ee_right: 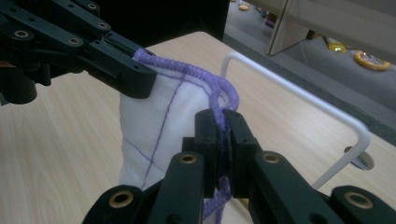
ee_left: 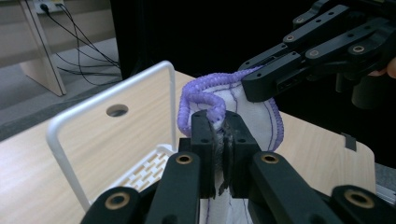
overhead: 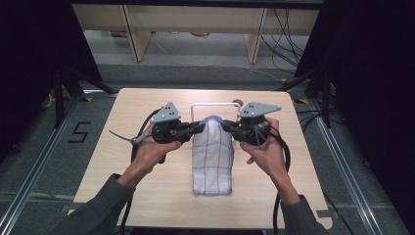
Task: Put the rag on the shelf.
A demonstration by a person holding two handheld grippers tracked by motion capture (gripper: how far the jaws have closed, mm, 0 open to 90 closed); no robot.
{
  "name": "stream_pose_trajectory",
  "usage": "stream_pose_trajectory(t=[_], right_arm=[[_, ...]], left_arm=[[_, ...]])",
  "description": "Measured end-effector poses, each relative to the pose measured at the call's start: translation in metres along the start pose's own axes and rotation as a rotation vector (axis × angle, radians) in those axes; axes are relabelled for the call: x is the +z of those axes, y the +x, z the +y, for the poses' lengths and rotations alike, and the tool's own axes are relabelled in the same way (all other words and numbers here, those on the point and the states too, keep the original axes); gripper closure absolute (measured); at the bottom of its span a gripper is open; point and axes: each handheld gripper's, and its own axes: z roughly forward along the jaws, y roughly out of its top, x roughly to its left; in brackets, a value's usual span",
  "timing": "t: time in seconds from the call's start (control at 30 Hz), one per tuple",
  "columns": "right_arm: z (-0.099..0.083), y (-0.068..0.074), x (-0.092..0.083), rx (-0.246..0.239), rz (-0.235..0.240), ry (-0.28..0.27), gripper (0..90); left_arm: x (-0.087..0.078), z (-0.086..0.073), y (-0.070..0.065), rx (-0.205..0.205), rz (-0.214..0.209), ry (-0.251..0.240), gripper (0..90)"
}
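The white cloth with purple grid lines and purple edging hangs over the middle of the tabletop, its lower end resting on the surface. The left gripper has its fingers clenched on the cloth's upper left corner. The right gripper has its fingers clenched on the upper right corner. A white wire rack stands just behind the cloth.

A white cloth with thin purple grid lines and a purple stitched hem hangs folded, its top corners pinched between the fingers, its lower end resting flat on the table below them.
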Motion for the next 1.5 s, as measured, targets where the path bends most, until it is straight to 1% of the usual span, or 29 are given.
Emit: stream_pose_trajectory(t=[0.03,0.07,0.1,0.2,0.23,0.27,0.3,0.33,0.37,0.4,0.43,0.57,0.6,0.63,0.67,0.73,0.8,0.97,1.03,1.1,1.17,1.2,1.23,1.27,1.3,1.37,1.4,1.43,1.5], right_arm=[[0.005,0.000,-0.001,-0.001,0.003,0.000,85.7],[0.009,-0.002,-0.002,-0.021,0.007,-0.003,85.7],[0.015,-0.002,-0.005,-0.009,-0.005,0.001,85.8],[0.029,-0.008,-0.007,-0.021,-0.013,-0.005,85.8],[0.034,-0.011,-0.008,-0.030,-0.027,-0.017,85.8],[0.037,-0.012,-0.008,-0.015,-0.022,-0.011,85.8],[0.042,-0.015,-0.009,-0.010,-0.040,-0.010,85.8],[0.046,-0.018,-0.008,-0.021,-0.039,-0.012,85.8],[0.048,-0.018,-0.008,0.010,-0.045,-0.011,85.8],[0.052,-0.022,-0.009,-0.006,-0.049,-0.009,85.8],[0.055,-0.024,-0.008,-0.009,-0.057,-0.014,85.8],[0.066,-0.034,-0.008,0.017,-0.067,-0.022,85.8],[0.068,-0.037,-0.008,0.018,-0.071,-0.017,85.8],[0.070,-0.038,-0.008,0.040,-0.075,-0.015,85.8],[0.072,-0.042,-0.007,0.015,-0.075,-0.022,85.8],[0.075,-0.044,-0.006,0.042,-0.082,-0.018,85.8],[0.077,-0.050,-0.003,0.030,-0.093,-0.022,85.8],[0.083,-0.059,0.002,0.063,-0.098,-0.020,85.8],[0.086,-0.066,0.003,0.057,-0.107,-0.031,85.8],[0.089,-0.068,0.004,0.080,-0.110,-0.036,85.8],[0.094,-0.072,0.006,0.073,-0.125,-0.044,85.7],[0.096,-0.073,0.007,0.092,-0.117,-0.037,85.7],[0.099,-0.076,0.009,0.082,-0.125,-0.041,85.7],[0.101,-0.077,0.009,0.087,-0.134,-0.036,85.7],[0.104,-0.080,0.011,0.083,-0.151,-0.049,85.7],[0.109,-0.083,0.014,0.090,-0.156,-0.051,85.7],[0.112,-0.086,0.016,0.098,-0.162,-0.049,85.6],[0.114,-0.090,0.018,0.089,-0.175,-0.051,85.6],[0.116,-0.094,0.022,0.104,-0.188,-0.052,85.5]], left_arm=[[-0.001,0.004,0.000,0.002,0.004,-0.004,84.2],[-0.002,0.009,0.001,0.007,0.009,-0.008,84.2],[-0.003,0.013,0.002,0.008,0.010,-0.012,84.2],[-0.005,0.028,0.005,0.027,0.020,-0.016,84.2],[-0.005,0.031,0.006,0.027,0.026,-0.018,84.1],[-0.004,0.036,0.009,0.019,0.030,-0.021,84.2],[-0.004,0.039,0.011,0.011,0.031,-0.021,84.2],[-0.004,0.042,0.013,0.014,0.034,-0.020,84.2],[-0.003,0.045,0.015,0.019,0.042,-0.019,84.2],[-0.002,0.049,0.017,0.027,0.049,-0.015,84.2],[-0.002,0.053,0.019,0.022,0.056,-0.017,84.2],[0.002,0.063,0.026,0.016,0.069,-0.011,84.2],[0.003,0.065,0.029,0.007,0.067,-0.012,84.2],[0.004,0.067,0.030,0.003,0.069,-0.013,84.2],[0.006,0.069,0.032,-0.001,0.069,-0.010,84.2],[0.009,0.073,0.036,-0.006,0.072,-0.007,84.2],[0.012,0.076,0.041,-0.013,0.081,0.000,84.1],[0.019,0.083,0.051,-0.049,0.070,0.000,84.1],[0.022,0.087,0.056,-0.042,0.089,0.008,84.1],[0.024,0.092,0.061,-0.054,0.092,0.002,84.1],[0.026,0.097,0.064,-0.057,0.098,-0.004,84.0],[0.027,0.100,0.066,-0.062,0.101,-0.007,84.0],[0.028,0.101,0.068,-0.064,0.104,-0.005,83.9],[0.030,0.104,0.071,-0.073,0.108,-0.009,83.9],[0.032,0.105,0.073,-0.083,0.103,-0.013,83.7],[0.036,0.109,0.079,-0.113,0.102,-0.033,83.7],[0.039,0.111,0.082,-0.120,0.105,-0.032,83.7],[0.041,0.112,0.085,-0.126,0.106,-0.033,83.5],[0.045,0.114,0.090,-0.132,0.113,-0.037,83.3]])
